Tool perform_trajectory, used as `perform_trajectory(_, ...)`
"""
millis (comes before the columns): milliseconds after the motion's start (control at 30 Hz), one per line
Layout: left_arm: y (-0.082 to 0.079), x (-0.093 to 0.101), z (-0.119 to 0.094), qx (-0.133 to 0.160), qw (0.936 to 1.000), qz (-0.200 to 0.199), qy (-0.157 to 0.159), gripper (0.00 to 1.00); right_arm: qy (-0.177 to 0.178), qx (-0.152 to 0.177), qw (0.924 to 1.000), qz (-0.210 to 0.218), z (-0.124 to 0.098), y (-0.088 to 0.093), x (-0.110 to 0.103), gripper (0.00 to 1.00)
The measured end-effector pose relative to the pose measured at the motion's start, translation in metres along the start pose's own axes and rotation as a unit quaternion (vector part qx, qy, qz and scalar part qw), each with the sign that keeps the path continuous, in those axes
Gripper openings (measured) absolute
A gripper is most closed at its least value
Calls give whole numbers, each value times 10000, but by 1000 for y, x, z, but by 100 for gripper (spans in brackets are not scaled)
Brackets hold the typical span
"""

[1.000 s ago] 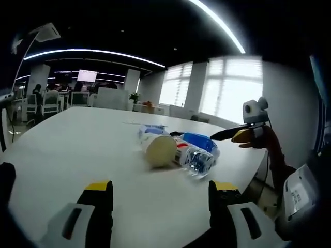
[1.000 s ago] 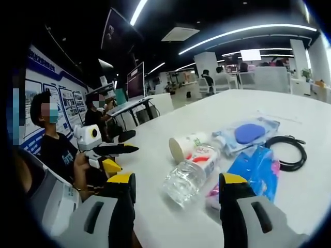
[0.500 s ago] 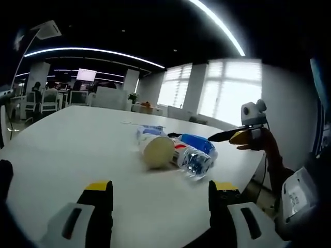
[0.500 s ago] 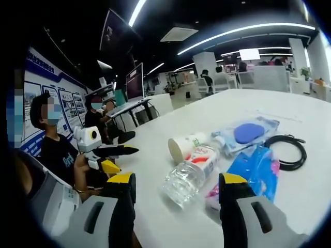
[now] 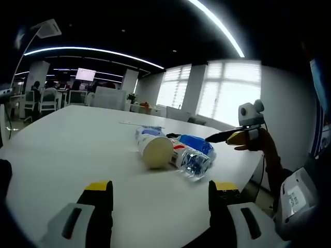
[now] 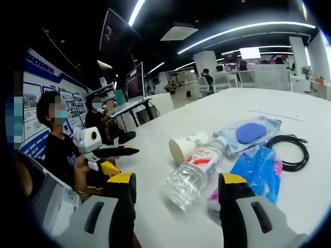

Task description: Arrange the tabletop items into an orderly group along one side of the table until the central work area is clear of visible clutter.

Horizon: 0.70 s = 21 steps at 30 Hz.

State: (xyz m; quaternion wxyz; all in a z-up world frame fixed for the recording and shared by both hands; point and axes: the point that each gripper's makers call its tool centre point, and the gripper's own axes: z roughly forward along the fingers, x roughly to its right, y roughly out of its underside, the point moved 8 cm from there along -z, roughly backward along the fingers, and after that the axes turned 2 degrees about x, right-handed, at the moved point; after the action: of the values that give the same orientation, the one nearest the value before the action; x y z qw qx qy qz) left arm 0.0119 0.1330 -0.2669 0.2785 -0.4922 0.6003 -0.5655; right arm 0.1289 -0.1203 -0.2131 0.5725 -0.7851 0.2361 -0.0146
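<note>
Left gripper [image 5: 160,194] hovering low over the white tabletop [image 5: 62,150], yellow-tipped jaws spread wide, nothing between them. Ahead, well apart from the jaws: a paper cup lying on its side [image 5: 156,150], mouth toward the camera, touching a clear plastic water bottle with a red-and-white label [image 5: 189,159], a blue plastic packet [image 5: 196,141] just behind. Right gripper [image 6: 176,194] likewise released, jaws wide and empty, the same bottle [image 6: 192,173] lying just beyond them. Cup [image 6: 186,146] beside it, blue packet [image 6: 259,170] at the right jaw, a clear pouch with a blue disc [image 6: 248,133] further back, a coiled black cable [image 6: 289,152] alongside. Seated people in masks beyond the table edge.
</note>
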Motion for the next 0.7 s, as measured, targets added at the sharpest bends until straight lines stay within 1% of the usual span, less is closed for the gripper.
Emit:
perform_trajectory(233, 1, 1, 2, -26, 10000, 4, 17, 74, -1, 51, 10000, 7, 4, -5, 0, 61)
perform_trajectory(433, 1, 1, 0, -35, 10000, 19, 26, 74, -72, 79, 9999, -4, 7, -8, -2, 61)
perform_trajectory(700, 0, 0, -3, -45, 10000, 63, -22, 74, -47, 127, 9998, 130, 9, -10, 1, 60)
